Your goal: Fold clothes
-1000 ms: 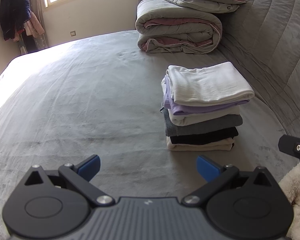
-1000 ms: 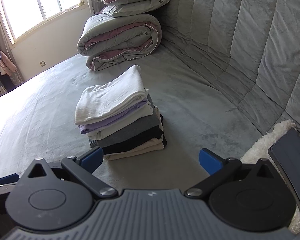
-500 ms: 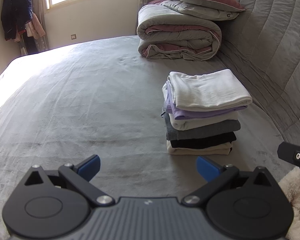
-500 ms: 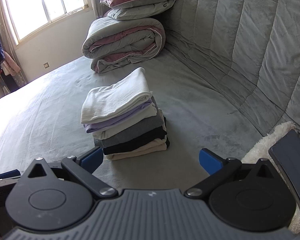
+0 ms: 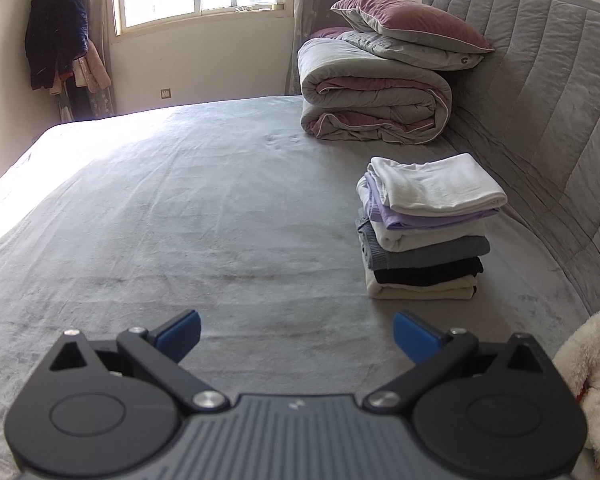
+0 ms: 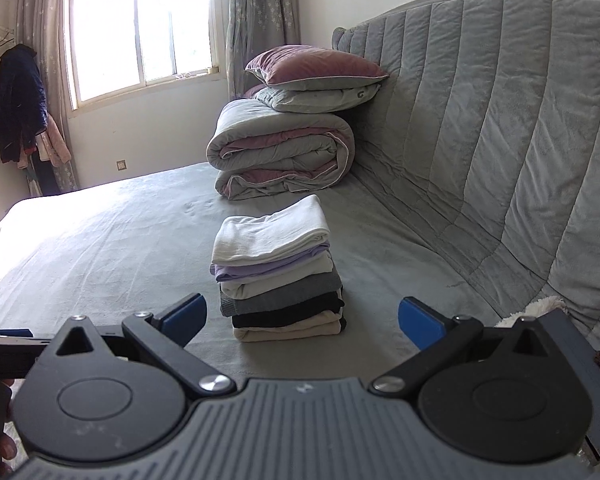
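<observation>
A neat stack of folded clothes (image 5: 426, 228) rests on the grey bed, white on top, then lilac, white, grey, black and cream. In the right wrist view the same stack (image 6: 278, 270) stands straight ahead, beyond the fingers. My left gripper (image 5: 296, 334) is open over bare sheet, with the stack ahead to its right. My right gripper (image 6: 302, 320) is open too, nothing between its blue pads. Neither touches the clothes.
A rolled duvet (image 5: 374, 110) with pillows (image 5: 410, 32) on top lies at the head of the bed by the padded headboard (image 6: 500, 128). A white plush toy (image 5: 592, 376) sits at the right edge. Coats (image 5: 58, 56) hang by the window. A wide stretch of grey sheet (image 5: 180, 216) spreads left.
Both grippers have drawn back and tilted upward, so the stack looks farther away and more of the window and wall shows. The stack itself has not moved.
</observation>
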Demonstrator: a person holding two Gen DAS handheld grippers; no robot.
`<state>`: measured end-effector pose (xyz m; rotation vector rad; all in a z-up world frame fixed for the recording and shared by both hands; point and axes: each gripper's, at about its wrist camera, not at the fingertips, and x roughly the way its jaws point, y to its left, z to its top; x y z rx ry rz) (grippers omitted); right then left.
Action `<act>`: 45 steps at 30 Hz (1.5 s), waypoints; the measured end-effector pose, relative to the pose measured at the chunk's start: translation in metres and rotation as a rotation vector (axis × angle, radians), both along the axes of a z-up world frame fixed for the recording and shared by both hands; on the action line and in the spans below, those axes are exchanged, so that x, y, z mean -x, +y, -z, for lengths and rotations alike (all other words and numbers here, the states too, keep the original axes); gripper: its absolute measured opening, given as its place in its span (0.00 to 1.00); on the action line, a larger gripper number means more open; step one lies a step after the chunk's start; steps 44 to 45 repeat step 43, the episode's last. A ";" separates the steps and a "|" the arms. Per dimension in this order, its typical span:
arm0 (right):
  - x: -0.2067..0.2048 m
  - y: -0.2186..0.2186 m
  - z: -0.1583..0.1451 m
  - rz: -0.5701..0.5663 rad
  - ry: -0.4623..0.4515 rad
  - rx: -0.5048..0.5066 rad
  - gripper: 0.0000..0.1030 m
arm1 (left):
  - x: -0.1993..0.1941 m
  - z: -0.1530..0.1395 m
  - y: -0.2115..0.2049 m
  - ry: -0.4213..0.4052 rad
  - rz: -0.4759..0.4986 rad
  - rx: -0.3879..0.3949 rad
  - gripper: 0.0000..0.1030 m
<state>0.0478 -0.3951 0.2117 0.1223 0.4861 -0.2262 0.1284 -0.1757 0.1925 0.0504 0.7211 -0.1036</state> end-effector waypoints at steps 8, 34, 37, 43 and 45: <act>0.035 0.026 0.004 0.018 -0.033 0.010 1.00 | 0.042 -0.004 0.021 -0.028 -0.001 -0.038 1.00; 0.096 0.052 0.053 0.163 0.045 -0.035 1.00 | 0.117 0.022 0.024 -0.007 0.105 -0.051 0.99; 0.095 0.054 0.053 0.160 0.045 -0.033 1.00 | 0.116 0.022 0.023 -0.003 0.108 -0.050 0.99; 0.093 0.057 0.053 0.151 0.045 -0.031 1.00 | 0.116 0.023 0.022 0.001 0.115 -0.049 0.99; 0.093 0.057 0.053 0.151 0.045 -0.031 1.00 | 0.116 0.023 0.022 0.001 0.115 -0.049 0.99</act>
